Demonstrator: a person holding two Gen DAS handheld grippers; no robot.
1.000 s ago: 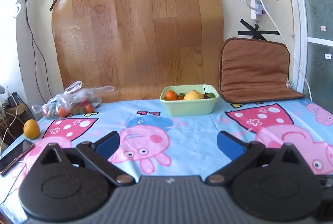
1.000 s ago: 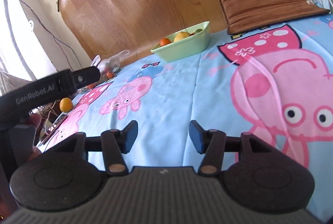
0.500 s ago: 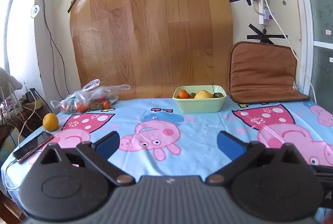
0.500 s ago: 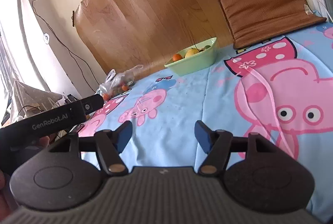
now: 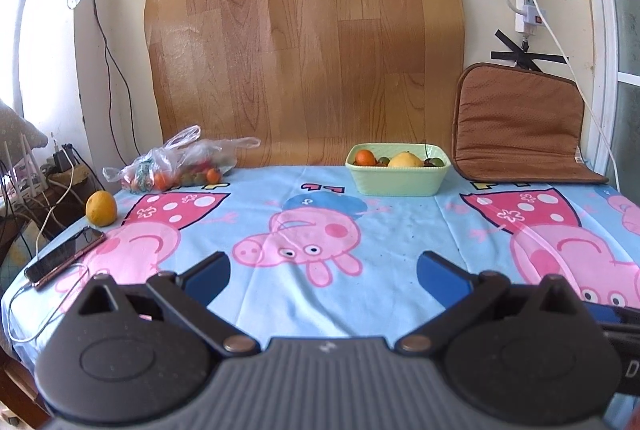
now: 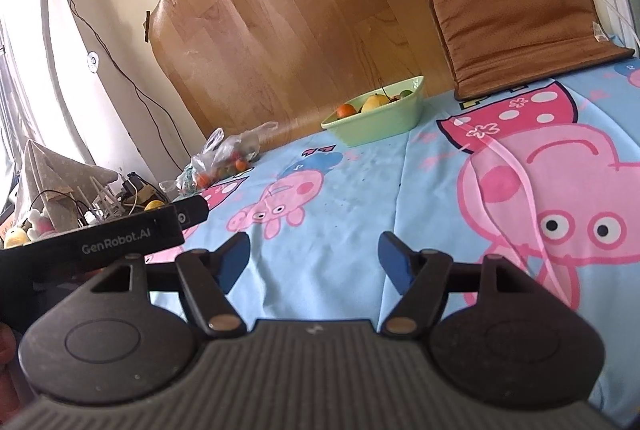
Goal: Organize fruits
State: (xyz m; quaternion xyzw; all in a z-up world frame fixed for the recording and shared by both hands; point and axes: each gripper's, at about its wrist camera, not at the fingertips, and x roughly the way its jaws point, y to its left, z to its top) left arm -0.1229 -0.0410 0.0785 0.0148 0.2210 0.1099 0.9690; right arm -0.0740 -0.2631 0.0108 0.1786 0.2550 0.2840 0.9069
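Observation:
A pale green bowl point(image 5: 396, 179) at the back of the table holds an orange point(image 5: 365, 157), a yellow fruit point(image 5: 405, 161) and small dark fruits; it also shows in the right wrist view point(image 6: 380, 118). A loose orange fruit point(image 5: 101, 208) sits at the table's left edge. A clear plastic bag point(image 5: 180, 162) with small red and green fruits lies at the back left, also in the right wrist view point(image 6: 226, 154). My left gripper point(image 5: 323, 276) is open and empty, low over the near table. My right gripper point(image 6: 314, 258) is open and empty, to the right of the left gripper's body point(image 6: 100, 240).
A phone point(image 5: 66, 256) on a white cable lies at the left front edge. A brown cushion point(image 5: 520, 126) leans on the wall at the back right. A wood-pattern sheet point(image 5: 304, 46) is taped to the wall. Clutter and cables stand left of the table point(image 5: 36, 174).
Both grippers have drawn back from the bowl and risen a little, so more of the table's left side and the wall shows. Both stay open and empty.

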